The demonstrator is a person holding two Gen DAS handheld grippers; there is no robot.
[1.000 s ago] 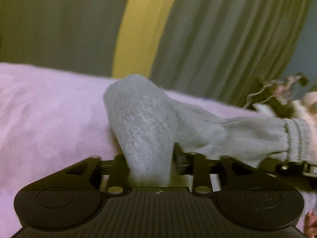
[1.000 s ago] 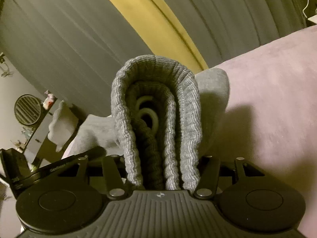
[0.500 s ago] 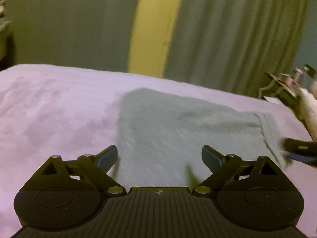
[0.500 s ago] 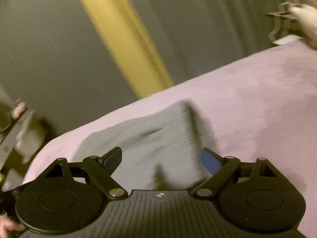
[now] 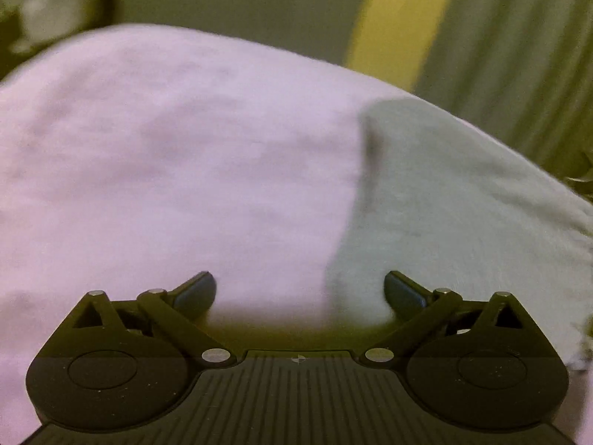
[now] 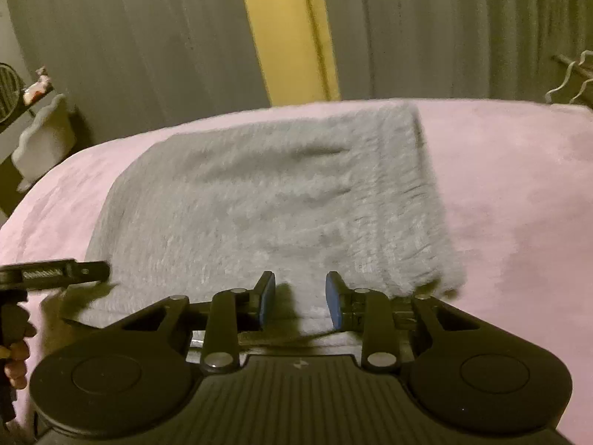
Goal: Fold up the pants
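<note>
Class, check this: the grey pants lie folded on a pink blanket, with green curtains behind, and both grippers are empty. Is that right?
One slip: the curtains are grey, not green, with a yellow strip between them, as the right wrist view shows. The rest holds: the pants lie folded on the pink blanket, and neither the left gripper nor the right gripper holds anything.

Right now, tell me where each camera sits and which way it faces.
Left wrist: on the left hand-held gripper, angled down at the pink bed; its fingers are spread, opening, empty.
Right wrist: on the right hand-held gripper, facing the folded pants; its fingers are closing, empty; a hand shows at left.
Shared: pants, bed, curtain.
</note>
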